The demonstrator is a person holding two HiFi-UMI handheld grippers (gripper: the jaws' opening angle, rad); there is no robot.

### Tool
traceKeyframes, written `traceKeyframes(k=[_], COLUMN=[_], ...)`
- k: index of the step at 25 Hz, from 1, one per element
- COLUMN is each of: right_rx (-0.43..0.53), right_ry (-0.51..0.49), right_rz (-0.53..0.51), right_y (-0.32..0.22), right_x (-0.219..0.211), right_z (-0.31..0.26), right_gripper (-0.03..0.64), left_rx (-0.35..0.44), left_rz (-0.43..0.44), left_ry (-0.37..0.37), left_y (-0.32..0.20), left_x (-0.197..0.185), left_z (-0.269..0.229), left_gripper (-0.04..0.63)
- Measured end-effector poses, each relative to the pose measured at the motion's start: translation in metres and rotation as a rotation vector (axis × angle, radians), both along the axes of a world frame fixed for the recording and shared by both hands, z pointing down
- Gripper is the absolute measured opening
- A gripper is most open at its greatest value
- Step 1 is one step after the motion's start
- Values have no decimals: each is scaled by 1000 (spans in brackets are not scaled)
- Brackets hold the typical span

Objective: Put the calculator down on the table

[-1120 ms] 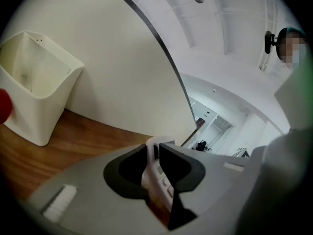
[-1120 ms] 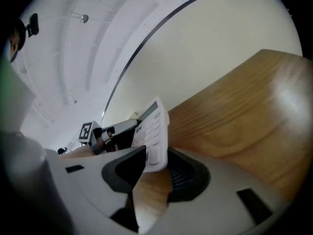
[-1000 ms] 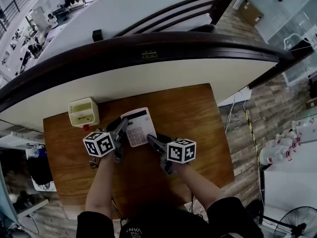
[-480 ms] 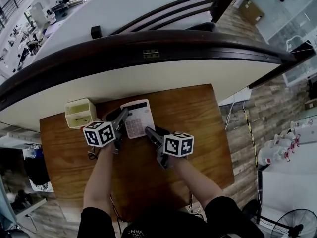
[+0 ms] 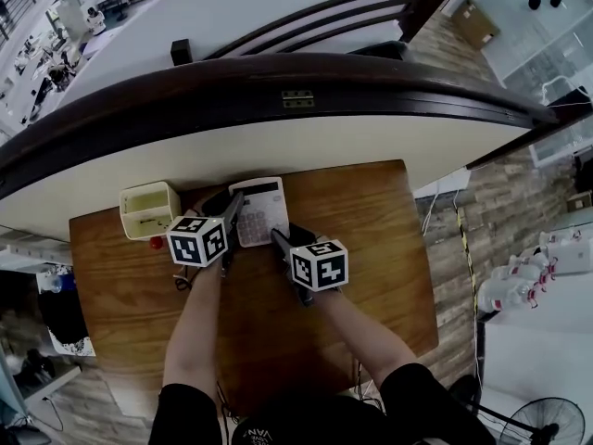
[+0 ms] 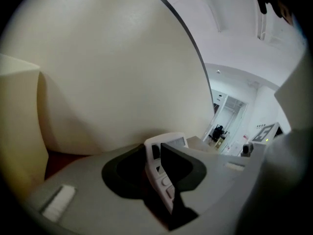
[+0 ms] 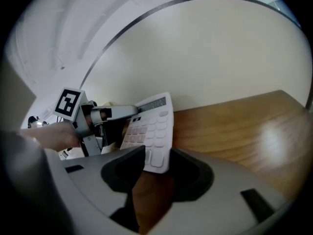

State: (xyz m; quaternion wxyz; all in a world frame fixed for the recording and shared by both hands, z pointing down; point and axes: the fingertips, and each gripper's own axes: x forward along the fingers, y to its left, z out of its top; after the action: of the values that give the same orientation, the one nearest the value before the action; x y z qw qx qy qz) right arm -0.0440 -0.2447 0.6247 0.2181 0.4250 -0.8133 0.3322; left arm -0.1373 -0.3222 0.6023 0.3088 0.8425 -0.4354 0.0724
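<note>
**Head view:** calc [image 5: 258, 209] sits near far edge of wooden table [image 5: 371, 248], just beside cream box [image 5: 148, 209], below dark rim of white counter [image 5: 278, 146]. L gripper [image 5: 232, 216] is at its left long edge, R gripper [image 5: 278, 239] at its near right corner. One on each side, prob. to keep it level for the set-down.

**Left gripper view:** calc [image 6: 159, 173] shows edge-on in the gap, keys facing the R-hand pad. Jaws have just been opening. They stand mid-wide, and pads don't look to press on it. Reads as this side letting go. Cream box is close at left; counter wall fills the bkgd.

**Right gripper view:** near corner of calc [image 7: 151, 131] is between the jaws, and pads are clamped on it. Jaws are fairly wide because they span the corner. Calc tilts, far end higher, w/ wood visible under the near corner. Can't tell if any edge touches the table. L gripper shows across at the other edge.

**Judgement:** set-down is nearly done. R side prob. carries the weight so calc doesn't drop as L frees.
</note>
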Motion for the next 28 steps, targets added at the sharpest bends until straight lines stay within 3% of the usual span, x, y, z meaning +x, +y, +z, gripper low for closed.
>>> traceKeyframes(k=[10,18,28], right_rx=[43,77,108], right_ry=[99,131,75], right_rz=[-18,-30,41], right_y=[-11,-14,0], right_x=[-6,-8,8], right_z=[4,3,-16], right_gripper=[143,159,178], left_rx=[58,129,158], left_rz=[-39,-78,-117], left_ry=[-233,-264,-196], left_y=[-13,-15,7], left_x=[-4,-8,-18], left_z=[13,9,-15], left_gripper=[109,116,144])
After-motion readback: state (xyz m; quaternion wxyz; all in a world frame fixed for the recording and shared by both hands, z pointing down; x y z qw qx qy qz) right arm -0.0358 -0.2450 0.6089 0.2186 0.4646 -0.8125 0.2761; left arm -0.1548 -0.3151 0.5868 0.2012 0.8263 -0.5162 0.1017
